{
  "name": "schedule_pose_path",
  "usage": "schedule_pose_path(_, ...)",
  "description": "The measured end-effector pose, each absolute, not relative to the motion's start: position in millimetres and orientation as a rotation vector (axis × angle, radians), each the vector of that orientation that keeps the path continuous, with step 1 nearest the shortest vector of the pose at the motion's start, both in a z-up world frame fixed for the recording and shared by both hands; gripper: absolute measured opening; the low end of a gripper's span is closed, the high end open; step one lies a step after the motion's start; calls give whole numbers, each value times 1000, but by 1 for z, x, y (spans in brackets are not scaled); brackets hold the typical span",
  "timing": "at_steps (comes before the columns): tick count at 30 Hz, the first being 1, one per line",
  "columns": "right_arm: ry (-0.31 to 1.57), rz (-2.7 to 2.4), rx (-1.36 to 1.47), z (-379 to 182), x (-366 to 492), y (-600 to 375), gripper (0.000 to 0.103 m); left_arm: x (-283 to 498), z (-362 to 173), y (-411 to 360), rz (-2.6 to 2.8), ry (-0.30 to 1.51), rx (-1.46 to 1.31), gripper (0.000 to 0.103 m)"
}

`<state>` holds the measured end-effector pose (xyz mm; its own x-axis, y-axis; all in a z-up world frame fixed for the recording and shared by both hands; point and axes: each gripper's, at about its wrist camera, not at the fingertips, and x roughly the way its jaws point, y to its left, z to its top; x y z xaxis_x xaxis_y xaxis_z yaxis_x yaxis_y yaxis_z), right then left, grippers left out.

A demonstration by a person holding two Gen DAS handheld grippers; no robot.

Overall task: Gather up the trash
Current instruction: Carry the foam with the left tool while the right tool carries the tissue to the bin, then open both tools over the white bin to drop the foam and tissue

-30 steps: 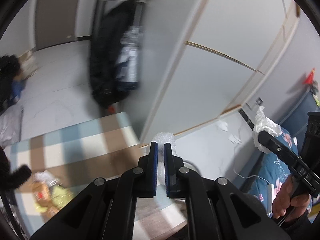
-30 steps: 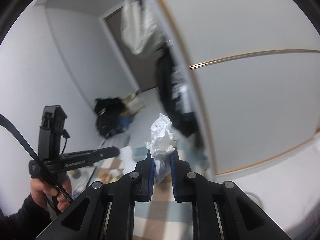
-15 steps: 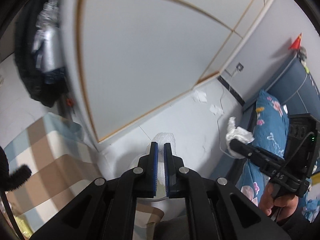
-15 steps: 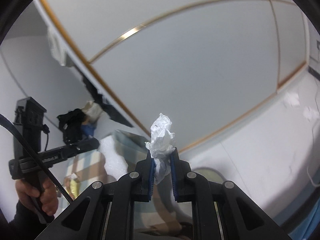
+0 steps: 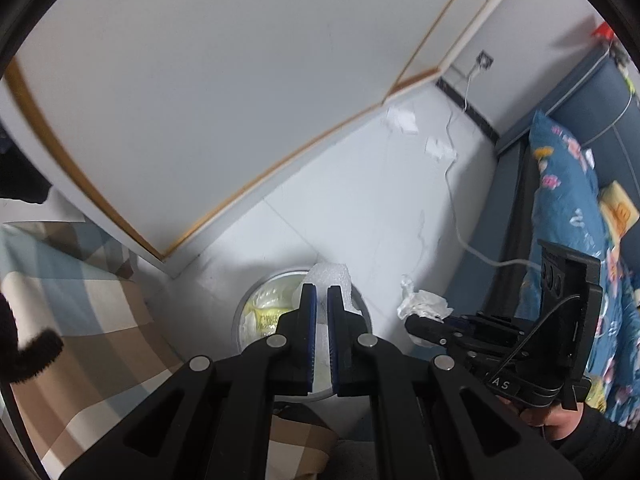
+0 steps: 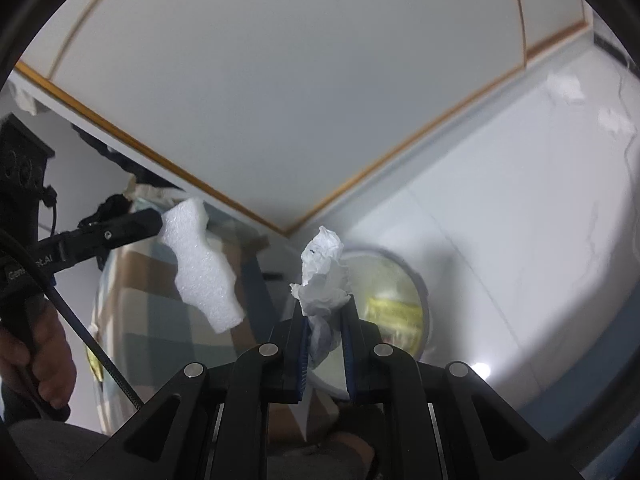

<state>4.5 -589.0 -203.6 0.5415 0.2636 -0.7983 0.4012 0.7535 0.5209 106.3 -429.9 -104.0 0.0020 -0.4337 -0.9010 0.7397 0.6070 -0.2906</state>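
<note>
The left hand-held gripper (image 5: 322,300) pointed steeply downward, its blue-padded jaws nearly together and pinching a thin piece of white foam (image 5: 330,278). The right hand-held gripper (image 6: 326,312) also tilted down, its jaws clamped on a crumpled white tissue (image 6: 322,268) that stuck up above the pads. Each was carried by a bare hand wrapped around its black handle: the left hand (image 6: 38,360), the right hand (image 5: 554,420) with a dark sleeve.

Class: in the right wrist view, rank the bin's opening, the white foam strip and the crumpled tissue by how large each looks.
1. bin
2. foam strip and crumpled tissue: look alike, and the tissue is nearer, so unranked.
</note>
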Motion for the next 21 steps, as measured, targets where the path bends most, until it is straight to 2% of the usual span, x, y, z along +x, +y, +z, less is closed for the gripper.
schedule_pose_path(8,1120,-55,797,-255,18,-592,16,105,-138,-440,-900,1340,386,2)
schedule_pose_path(14,1163,-31,800,-273,18,-577,17,106,-147,-444,-884,1362,410,2)
schedule_pose_path(19,1169,-31,822,-279,19,-579,28,106,-155,-445,-876,1386,409,2)
schedule_pose_path(21,1166,-32,830,-280,17,-580,40,105,-158,-446,-875,1392,412,2)
